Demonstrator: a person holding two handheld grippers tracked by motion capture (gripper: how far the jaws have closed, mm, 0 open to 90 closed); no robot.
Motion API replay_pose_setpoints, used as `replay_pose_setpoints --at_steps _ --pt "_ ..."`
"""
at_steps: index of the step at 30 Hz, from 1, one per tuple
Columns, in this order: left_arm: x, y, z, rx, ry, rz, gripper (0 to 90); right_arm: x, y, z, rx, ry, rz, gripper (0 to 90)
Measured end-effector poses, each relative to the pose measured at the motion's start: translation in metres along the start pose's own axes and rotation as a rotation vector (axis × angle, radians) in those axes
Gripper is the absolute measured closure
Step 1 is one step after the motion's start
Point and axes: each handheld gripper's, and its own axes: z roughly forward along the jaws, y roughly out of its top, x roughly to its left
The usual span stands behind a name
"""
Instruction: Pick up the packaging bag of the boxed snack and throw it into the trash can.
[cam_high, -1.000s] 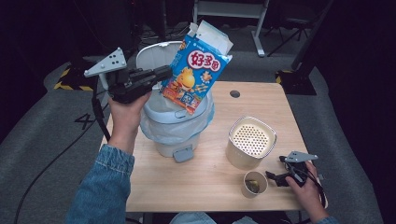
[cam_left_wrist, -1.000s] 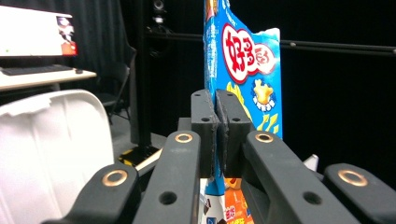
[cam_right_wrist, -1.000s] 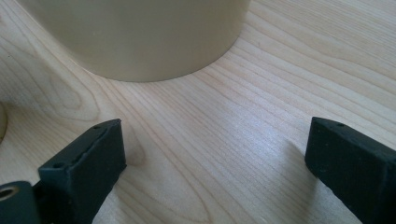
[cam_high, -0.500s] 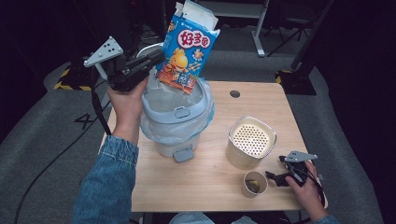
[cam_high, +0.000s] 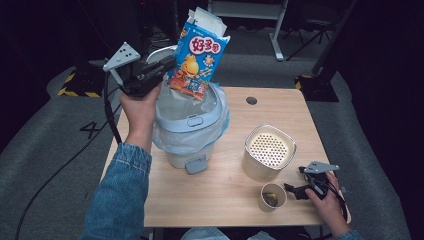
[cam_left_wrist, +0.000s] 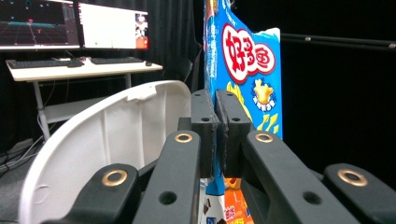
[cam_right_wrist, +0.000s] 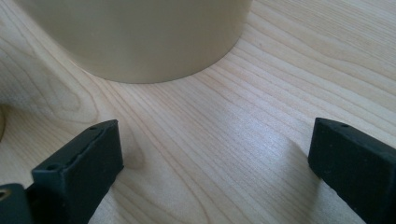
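- The left gripper is clenched on the edge of a blue snack box; in the left gripper view the pads press together on the box, which rises well above them.
- The box's long axis stands nearly upright, leaning a little away from the left gripper, torn top up. Its lower end hangs just over the open mouth of the bin, which sits straight below the grip.
- The bin's raised lid stands just beside the left gripper, on the side away from the box.
- Judged from this, the box needs only to come straight down from the grip into the bin; the left hand is far the nearer one.
- The right gripper lies low on the table, well apart from the box. Its jaws have just been opening and now stand wide, with bare wood between them and nothing held.
- Just ahead of it stands a beige canister; a paper cup sits just beside its tips.
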Motion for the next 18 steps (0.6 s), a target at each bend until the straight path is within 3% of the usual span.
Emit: replay_pose_setpoints --at_steps 18 --pt "-0.004 -0.018 0.006 0.059 0.014 0.009 86.9 0.000 0.000 0.000 0.000 0.000 0.000 3.1"
